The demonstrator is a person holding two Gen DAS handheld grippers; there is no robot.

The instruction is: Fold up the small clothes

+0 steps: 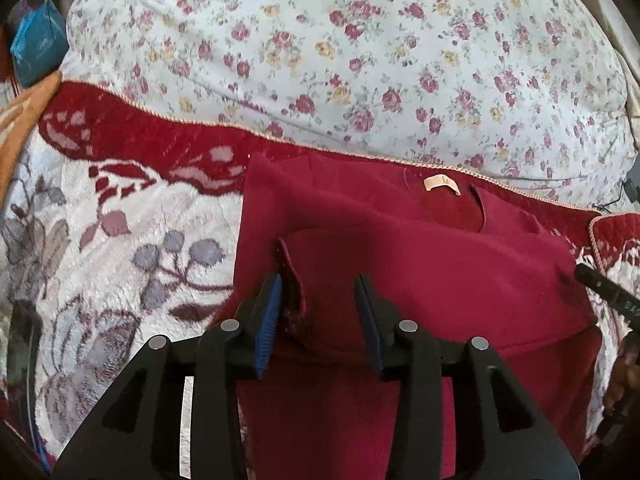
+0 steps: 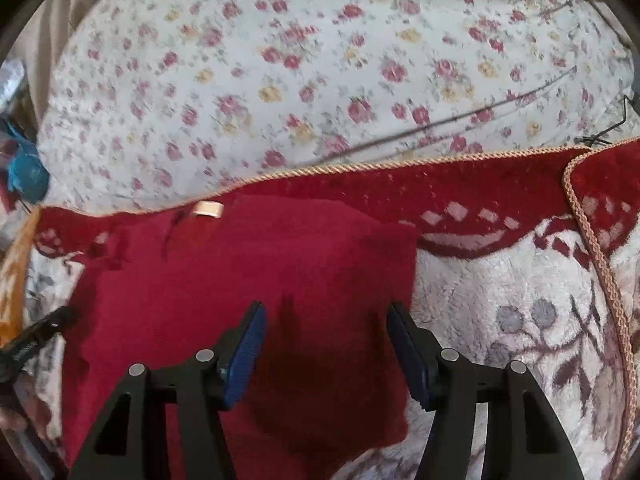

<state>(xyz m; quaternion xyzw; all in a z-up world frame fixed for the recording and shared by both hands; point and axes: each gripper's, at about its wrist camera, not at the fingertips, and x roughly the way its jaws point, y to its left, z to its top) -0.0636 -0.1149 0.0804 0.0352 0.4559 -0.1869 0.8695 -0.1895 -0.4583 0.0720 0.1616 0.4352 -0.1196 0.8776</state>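
Observation:
A small dark red top (image 1: 440, 272) lies flat on the blanket, its neckline with a beige label (image 1: 442, 186) pointing away from me. One sleeve is folded in over the body, and its cuff (image 1: 292, 280) stands up between the jaws of my left gripper (image 1: 318, 280), close to the left blue pad. The pads are apart and do not pinch it. In the right wrist view the same top (image 2: 240, 264) lies under my right gripper (image 2: 324, 308), which is open over the garment's right side with nothing between its pads. The label (image 2: 206, 209) shows at the far edge.
The top rests on a white fleece blanket (image 1: 120, 248) with a red border and braided trim (image 2: 592, 240). Behind it is a rose-print sheet (image 1: 360, 48) with a thin dark cable (image 2: 500, 108) across it. Blue and orange cloth (image 1: 36, 48) sit at the far left.

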